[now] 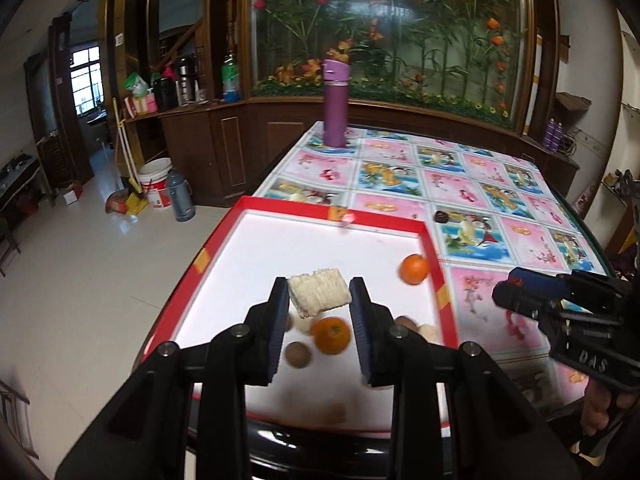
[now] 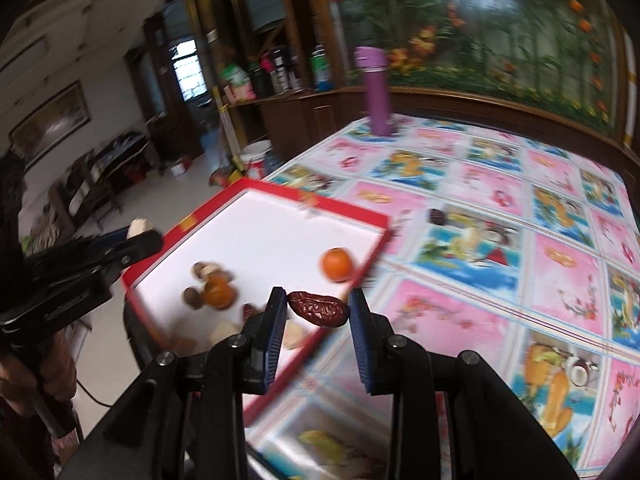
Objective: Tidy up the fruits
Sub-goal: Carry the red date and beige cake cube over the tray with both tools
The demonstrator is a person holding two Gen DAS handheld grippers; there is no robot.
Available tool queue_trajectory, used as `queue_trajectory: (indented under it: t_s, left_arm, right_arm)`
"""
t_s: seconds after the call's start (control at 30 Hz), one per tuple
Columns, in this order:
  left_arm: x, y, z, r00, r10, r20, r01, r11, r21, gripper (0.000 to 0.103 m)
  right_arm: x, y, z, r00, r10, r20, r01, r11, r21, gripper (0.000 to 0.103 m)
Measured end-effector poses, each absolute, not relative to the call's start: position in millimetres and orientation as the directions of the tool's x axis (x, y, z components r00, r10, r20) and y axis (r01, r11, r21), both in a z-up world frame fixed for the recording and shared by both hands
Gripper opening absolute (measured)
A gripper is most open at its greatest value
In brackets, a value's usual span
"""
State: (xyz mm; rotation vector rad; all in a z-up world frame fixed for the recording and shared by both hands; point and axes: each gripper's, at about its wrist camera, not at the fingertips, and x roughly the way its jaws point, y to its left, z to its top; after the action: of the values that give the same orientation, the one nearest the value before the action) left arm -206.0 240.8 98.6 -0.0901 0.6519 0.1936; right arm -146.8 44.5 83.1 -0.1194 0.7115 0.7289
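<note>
While both grippers are loaded, the sorting looks well under way but not finished. The left gripper pinches a pale, ridged block between its pads, held above the white floor of the red-rimmed tray; what kind of food that block is cannot be told. The right gripper pinches a wrinkled red date at its two ends, hanging over the tray's near right edge.

Below and beyond them, the tray already holds a cluster: an orange, a brown round fruit beside it, some pale pieces partly hidden behind the fingers, and a second orange lying apart near the right wall. Blur hides what lies at the tray's near edge.

Outside the tray, on the patterned worktop, one small dark fruit lies just beyond the far right corner. A purple flask stands at the far end. By my reading, the two held pieces and that stray fruit are what remain.
</note>
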Motion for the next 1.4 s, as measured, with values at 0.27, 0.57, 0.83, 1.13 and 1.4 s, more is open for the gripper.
queue_trajectory:
  t_s: [0.27, 0.57, 0.83, 1.13, 1.4]
  left_arm:
    - [-209.4, 251.0, 89.1, 0.772, 0.141, -0.62, -0.207, 0.978, -0.035, 0.032]
    - [-202.2, 240.7, 75.0, 0.752, 0.122, -0.648, -0.175, 0.984, -0.019, 0.032]
    - [-192.9, 238.3, 68.9, 0.734, 0.144, -0.663, -0.193, 0.981, 0.0, 0.032]
    - [-193.9, 241.5, 66.0, 0.72, 0.174, -0.672, -0.229, 0.973, 0.007, 0.032]
    - [-192.2, 243.3, 61.0, 0.701, 0.198, -0.685, -0.269, 0.963, 0.003, 0.033]
  right_arm:
    - [-161.9, 84.4, 71.5, 0.478, 0.573, -0.665, -0.704, 0.703, 0.1, 0.03]
    - [-153.3, 98.2, 55.1, 0.447, 0.552, -0.704, -0.691, 0.713, 0.12, 0.03]
    - [-147.4, 101.2, 51.7, 0.454, 0.536, -0.712, -0.671, 0.731, 0.123, 0.03]
    - [-145.0, 106.3, 50.1, 0.455, 0.532, -0.715, -0.658, 0.741, 0.133, 0.03]
    - [-149.2, 108.5, 45.0, 0.455, 0.523, -0.721, -0.642, 0.754, 0.141, 0.031]
